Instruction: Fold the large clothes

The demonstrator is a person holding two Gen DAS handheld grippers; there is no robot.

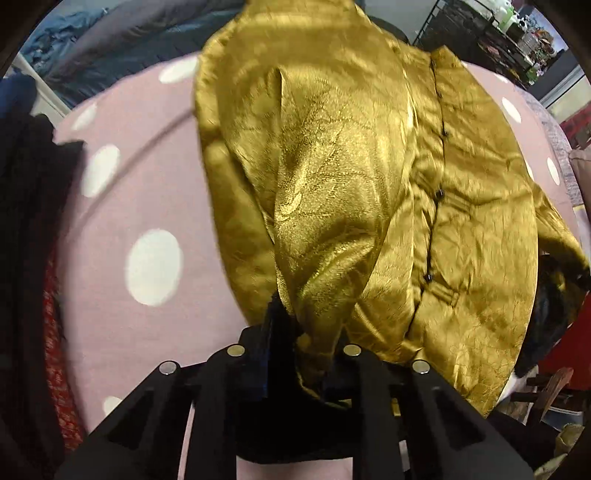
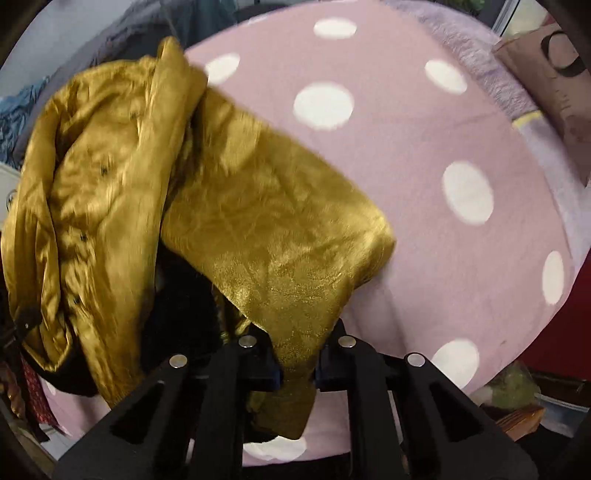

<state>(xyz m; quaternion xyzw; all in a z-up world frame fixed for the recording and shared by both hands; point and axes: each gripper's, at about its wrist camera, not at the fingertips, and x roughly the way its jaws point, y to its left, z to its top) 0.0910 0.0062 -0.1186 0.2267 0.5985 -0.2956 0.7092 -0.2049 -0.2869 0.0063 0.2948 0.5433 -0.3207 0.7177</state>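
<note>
A shiny gold garment point(image 1: 351, 184) with a row of dark buttons lies over a pink blanket with white dots point(image 1: 147, 192). My left gripper point(image 1: 295, 343) is shut on a bunched edge of the garment, which hangs from it slightly raised. In the right wrist view the same gold garment point(image 2: 258, 236) stretches from a heap at the left toward my right gripper point(image 2: 297, 363), which is shut on a flat end of it. The pink dotted blanket point(image 2: 424, 147) spreads behind and to the right.
Dark and red clothes point(image 1: 33, 258) pile at the left edge. A black item point(image 1: 554, 306) lies at the right, under the garment's edge. Blue-grey bedding point(image 1: 110, 37) and shelves point(image 1: 498, 33) stand behind. A beige pillow point(image 2: 554, 85) sits at the far right.
</note>
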